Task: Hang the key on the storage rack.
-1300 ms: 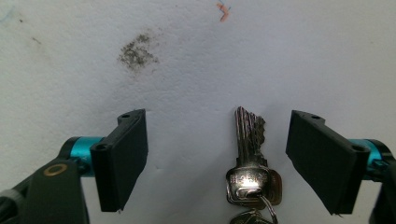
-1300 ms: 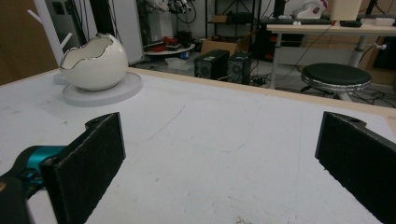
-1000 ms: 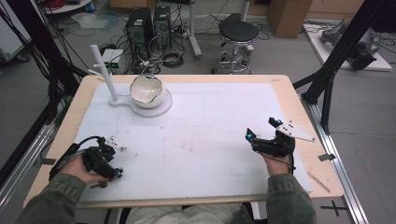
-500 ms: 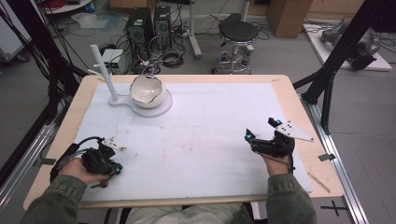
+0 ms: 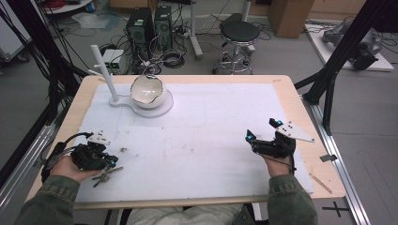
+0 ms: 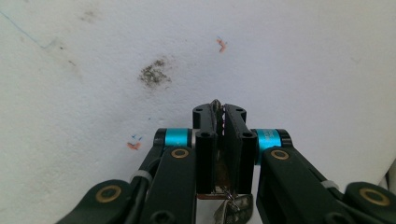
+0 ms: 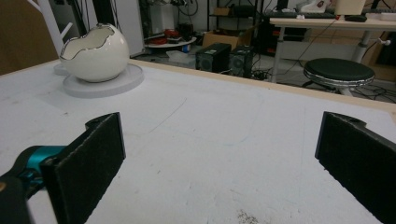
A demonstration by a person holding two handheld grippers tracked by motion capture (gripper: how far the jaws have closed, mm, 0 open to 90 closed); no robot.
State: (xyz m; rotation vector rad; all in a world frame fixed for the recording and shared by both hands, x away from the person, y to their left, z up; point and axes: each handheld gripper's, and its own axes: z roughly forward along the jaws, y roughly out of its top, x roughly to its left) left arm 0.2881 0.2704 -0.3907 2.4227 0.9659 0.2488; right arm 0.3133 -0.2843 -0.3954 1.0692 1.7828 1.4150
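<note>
In the high view, the left gripper (image 5: 96, 158) sits at the near left corner of the white mat (image 5: 211, 126), well apart from the egg-shaped bowl (image 5: 147, 91), which rests on its round stand (image 5: 162, 104) at the far left beside a white post (image 5: 104, 72). A bunch of keys (image 5: 105, 174) hangs from the jaws, nearer the person than the bowl. The keys trail toward the tabletop edge, their long axis slanting down and toward the near edge, probably because they dangle freely from the pinched part. The right gripper (image 5: 263, 136) rests on the mat, far to the right of the bowl.

In the left gripper view, the jaws are clenched on a thin metal piece of the keys (image 6: 218, 112), its edge upright between them.

In the right gripper view, the jaws stand wide apart and hold nothing, aimed toward the bowl (image 7: 95, 52).
</note>
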